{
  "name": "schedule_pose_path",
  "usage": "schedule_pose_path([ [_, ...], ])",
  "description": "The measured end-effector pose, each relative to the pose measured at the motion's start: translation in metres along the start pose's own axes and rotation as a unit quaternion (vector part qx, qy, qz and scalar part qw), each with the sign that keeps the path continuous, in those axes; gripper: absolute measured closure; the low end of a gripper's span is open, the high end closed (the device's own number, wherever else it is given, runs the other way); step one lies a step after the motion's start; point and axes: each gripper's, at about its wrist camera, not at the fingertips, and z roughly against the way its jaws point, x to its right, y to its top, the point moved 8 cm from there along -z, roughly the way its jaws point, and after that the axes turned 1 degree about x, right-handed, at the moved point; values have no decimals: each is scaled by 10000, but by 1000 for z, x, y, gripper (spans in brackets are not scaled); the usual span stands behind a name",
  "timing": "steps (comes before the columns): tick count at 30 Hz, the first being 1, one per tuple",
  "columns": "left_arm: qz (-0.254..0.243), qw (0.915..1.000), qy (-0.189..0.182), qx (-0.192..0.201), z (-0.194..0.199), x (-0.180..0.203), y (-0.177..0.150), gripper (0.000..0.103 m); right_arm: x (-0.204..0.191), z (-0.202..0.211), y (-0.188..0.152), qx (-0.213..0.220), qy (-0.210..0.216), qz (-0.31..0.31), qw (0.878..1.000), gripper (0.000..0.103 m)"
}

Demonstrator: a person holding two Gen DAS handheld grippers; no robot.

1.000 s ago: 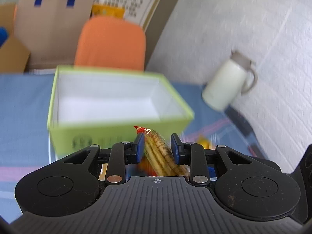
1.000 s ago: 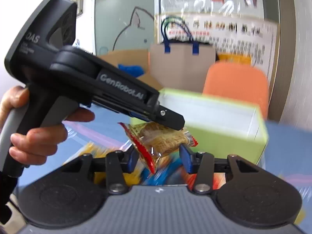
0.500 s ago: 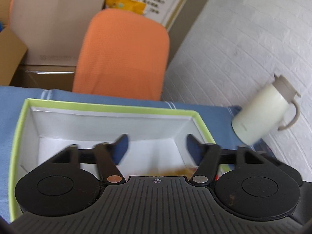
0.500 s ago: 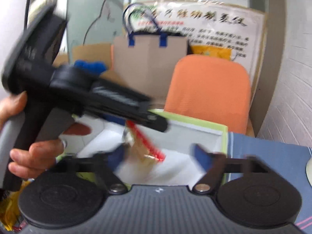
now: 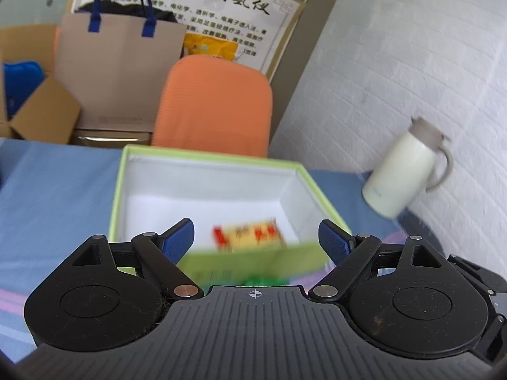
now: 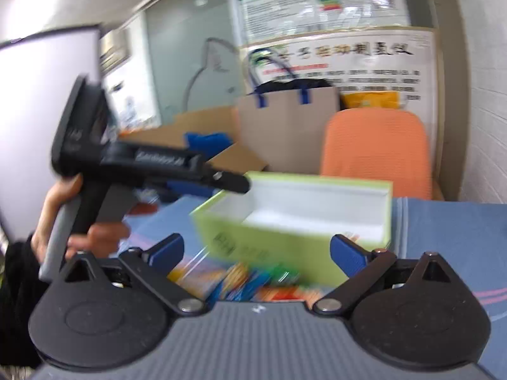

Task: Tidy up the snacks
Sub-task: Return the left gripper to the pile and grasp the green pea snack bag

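A light green box (image 5: 125, 171) with a white inside stands on the blue tablecloth. A snack packet (image 5: 248, 236) with red ends lies inside near its front wall. My left gripper (image 5: 256, 237) is open and empty, just in front of the box. In the right wrist view the box (image 6: 253, 243) stands ahead, with several loose snack packets (image 6: 250, 283) on the cloth in front of it. My right gripper (image 6: 256, 251) is open and empty above those packets. The left gripper's body (image 6: 152, 164) shows at the left, its tip over the box's corner.
A cream jug (image 5: 405, 174) stands at the right by the white brick wall. An orange chair (image 5: 215, 107) is behind the table. A paper bag (image 5: 117, 72) and cardboard boxes (image 5: 41, 110) stand further back.
Both grippers held snack packets one second ago and opened over the box. They have since pulled back from the box, empty.
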Motion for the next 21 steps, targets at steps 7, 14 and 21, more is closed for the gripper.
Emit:
schedule_pose_path([
  [7,-24,9999,155,-54,76,12,-92,24,-84,14,-75,-339,63,437,9985,6],
  [14,771,9960,-141,-433,98,5,-153,36,-113,-8,-98,-455,-256,706,9961,6],
  [21,993,9911,-565,-683,78,6,-154,48,-112,-21,-103,-703,-318,728,9944,44],
])
